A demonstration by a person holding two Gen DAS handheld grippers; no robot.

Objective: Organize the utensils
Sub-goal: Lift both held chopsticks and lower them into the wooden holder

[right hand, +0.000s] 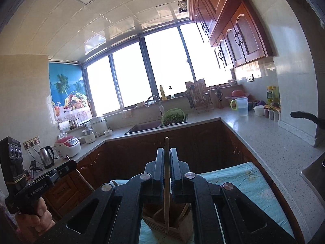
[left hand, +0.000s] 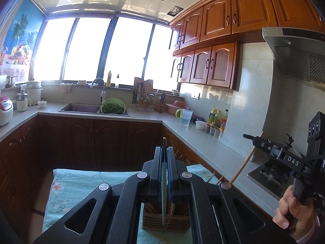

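My left gripper (left hand: 164, 152) is shut on a thin grey-white utensil (left hand: 163, 193) that stands upright, its lower end inside a slatted wooden utensil holder (left hand: 154, 221) below the jaws. My right gripper (right hand: 166, 154) is shut on a wooden utensil handle (right hand: 166, 183) that reaches down into the same wooden holder (right hand: 178, 231). In the left wrist view the right gripper (left hand: 246, 136) shows at the right with the long wooden stick (left hand: 243, 162) slanting down from it. The holder stands on a light blue floral cloth (left hand: 71, 187).
Loose wooden chopsticks (left hand: 216, 180) lie on the cloth by the holder. A grey counter (left hand: 203, 140) runs along the right wall with a jug (left hand: 185, 118) and bottles (left hand: 217, 118). A sink (left hand: 81, 108) with a green colander (left hand: 113, 106) is at the back. A range hood (left hand: 300, 52) hangs right.
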